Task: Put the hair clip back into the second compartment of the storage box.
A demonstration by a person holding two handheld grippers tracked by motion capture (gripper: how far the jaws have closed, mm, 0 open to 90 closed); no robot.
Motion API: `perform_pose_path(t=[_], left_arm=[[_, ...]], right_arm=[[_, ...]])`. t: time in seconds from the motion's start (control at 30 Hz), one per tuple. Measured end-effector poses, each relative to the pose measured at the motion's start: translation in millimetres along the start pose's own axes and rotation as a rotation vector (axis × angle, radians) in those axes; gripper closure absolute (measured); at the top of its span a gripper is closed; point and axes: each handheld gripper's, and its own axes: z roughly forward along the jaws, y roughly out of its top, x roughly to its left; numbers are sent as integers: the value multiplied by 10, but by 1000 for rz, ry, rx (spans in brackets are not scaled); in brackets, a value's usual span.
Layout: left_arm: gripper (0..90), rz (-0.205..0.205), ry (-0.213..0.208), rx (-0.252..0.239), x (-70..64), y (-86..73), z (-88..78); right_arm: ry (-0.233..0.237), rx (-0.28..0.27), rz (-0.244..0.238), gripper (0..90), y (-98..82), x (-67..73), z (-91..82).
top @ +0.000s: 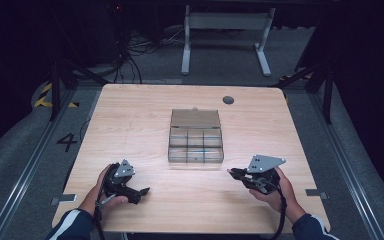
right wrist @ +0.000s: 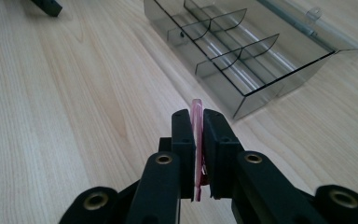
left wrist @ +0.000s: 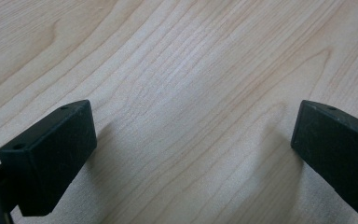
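A clear smoky plastic organizer box (top: 195, 141) with its lid open stands in the middle of the wooden table (top: 130, 115); in the right gripper view the box (right wrist: 242, 60) lies ahead and to the right, its dividers forming several empty compartments. My right gripper (right wrist: 197, 114) is shut on a thin flat pink piece (right wrist: 196, 135) that stands on edge between the pads. In the high view the right gripper (top: 231, 171) sits right of the box's front, pointing left. My left gripper (top: 145, 190) rests near the front left edge, and its jaws stand wide apart over bare wood (left wrist: 191, 116).
A dark round grommet (top: 228, 100) sits near the table's far edge. Beyond the table stands a white frame (top: 225, 35) on the grey floor, with cables to the left. Metal rails run along both sides of the table.
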Motion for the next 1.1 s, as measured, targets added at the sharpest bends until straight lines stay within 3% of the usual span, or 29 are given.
perform_pose_path(t=[0.47,1.1], left_arm=[[6,0,0,0,0,0,0],[6,0,0,0,0,0,0]], right_arm=[[-31,-44,0,845,196,-143,-22],[-18,-59,-8,845,571,-305,229]])
